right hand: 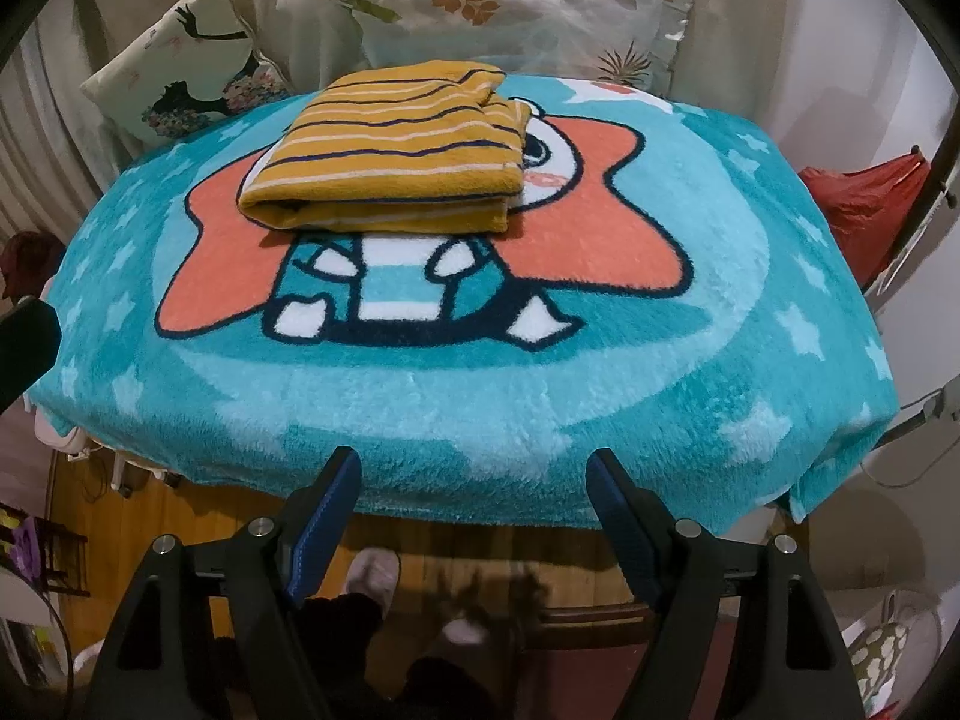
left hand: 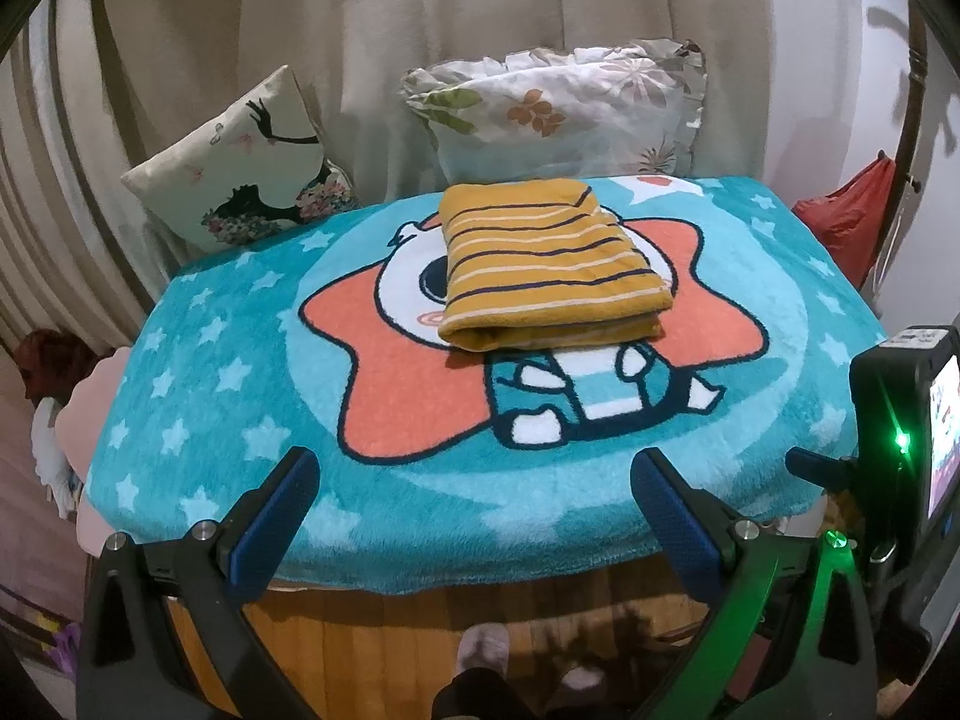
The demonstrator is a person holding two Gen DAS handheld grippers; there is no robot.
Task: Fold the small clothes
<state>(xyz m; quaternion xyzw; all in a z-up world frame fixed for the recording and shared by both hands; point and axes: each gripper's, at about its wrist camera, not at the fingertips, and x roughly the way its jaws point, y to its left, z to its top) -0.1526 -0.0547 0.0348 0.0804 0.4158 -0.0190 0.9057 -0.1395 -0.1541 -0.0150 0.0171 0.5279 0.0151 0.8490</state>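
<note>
A mustard-yellow garment with white and navy stripes (left hand: 546, 264) lies folded into a neat rectangle on the far middle of the teal cartoon blanket (left hand: 240, 420); it also shows in the right wrist view (right hand: 390, 150). My left gripper (left hand: 474, 468) is open and empty, held at the blanket's near edge, well short of the garment. My right gripper (right hand: 474, 468) is open and empty too, at the near edge of the blanket (right hand: 660, 372). The right gripper's body shows at the right edge of the left wrist view (left hand: 900, 450).
Two pillows lean against the curtain behind the blanket, a printed one (left hand: 240, 168) at left and a floral one (left hand: 564, 108) at right. A red bag (left hand: 840, 222) hangs at right. Wooden floor and slippered feet (right hand: 372, 576) lie below the near edge.
</note>
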